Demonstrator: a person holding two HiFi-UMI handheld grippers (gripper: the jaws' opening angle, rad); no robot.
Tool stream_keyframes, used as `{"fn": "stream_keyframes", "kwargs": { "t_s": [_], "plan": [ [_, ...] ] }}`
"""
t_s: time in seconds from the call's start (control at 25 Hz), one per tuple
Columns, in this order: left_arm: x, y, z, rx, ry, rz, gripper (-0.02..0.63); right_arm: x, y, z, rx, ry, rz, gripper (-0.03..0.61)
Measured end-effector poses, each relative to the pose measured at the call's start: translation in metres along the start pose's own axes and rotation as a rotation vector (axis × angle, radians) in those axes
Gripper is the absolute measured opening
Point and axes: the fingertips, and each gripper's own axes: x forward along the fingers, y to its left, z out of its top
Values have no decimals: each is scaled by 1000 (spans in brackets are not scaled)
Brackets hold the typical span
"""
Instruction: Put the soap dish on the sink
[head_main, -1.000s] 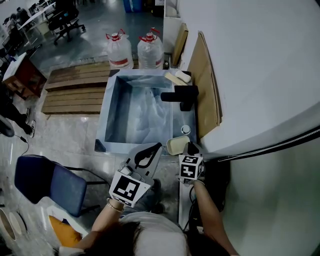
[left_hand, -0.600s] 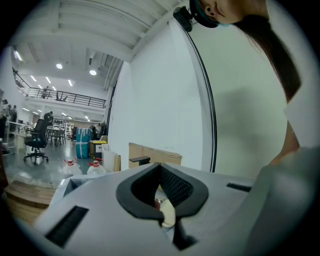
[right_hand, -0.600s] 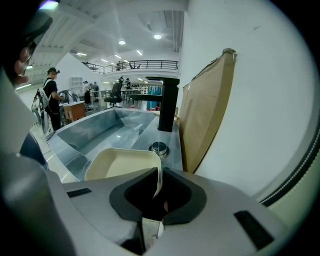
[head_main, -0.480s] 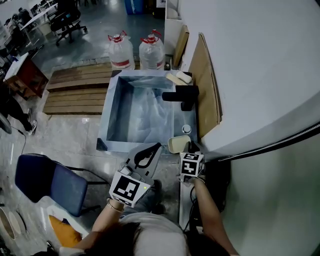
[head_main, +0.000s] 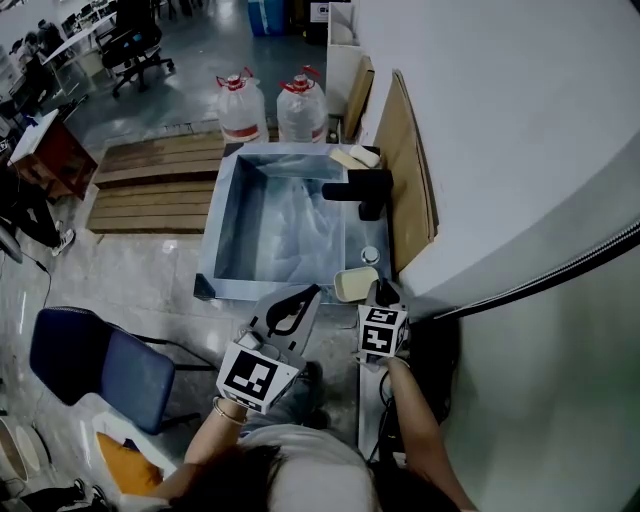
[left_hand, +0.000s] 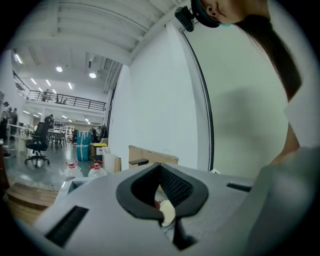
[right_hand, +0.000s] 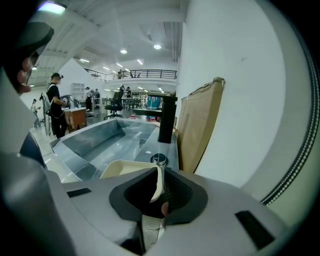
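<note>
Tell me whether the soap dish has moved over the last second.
Yes, slightly. Held in the right tool, the soap dish has edged forward along the sink rim toward the round knob.

Light: ceiling lamps (right_hand: 124, 51) are shining from above; the far hall is showing bright, the near floor dimmer.
Glare: a pale sheen is lying across the sink (head_main: 285, 215).
Distortion: my two gripper views are bowing inside black round borders.
Focus: parts nearest my lenses are blurring.

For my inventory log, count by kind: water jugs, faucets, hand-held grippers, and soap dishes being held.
Water jugs: 2
Faucet: 1
Hand-held grippers: 2, the left hand-held gripper and the right hand-held gripper
Soap dish, held in the right one: 1
Total: 6
</note>
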Motion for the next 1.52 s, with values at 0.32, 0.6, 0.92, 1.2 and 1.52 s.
{"fn": "stream_keyframes", "kwargs": {
  "t_s": [0.32, 0.6, 0.92, 1.2, 1.52],
  "plan": [
    [-16, -14, 8, 14, -23, 4, 9, -31, 0, 12, -25, -67, -19, 40],
    [-33, -27, 20, 89, -78, -5, 9, -62, 1, 19, -14, -141, -11, 38],
    [-54, -44, 29, 96, -101, 5, 9, -103, 9, 26, -10, -213, 10, 34],
    [-74, -61, 36, 98, -117, 11, 9, -147, 13, 37, 6, -276, 22, 28],
    [-96, -78, 40, 91, -133, 26, 9, -190, 23, 44, -19, -361, 50, 26]
  ]
}}
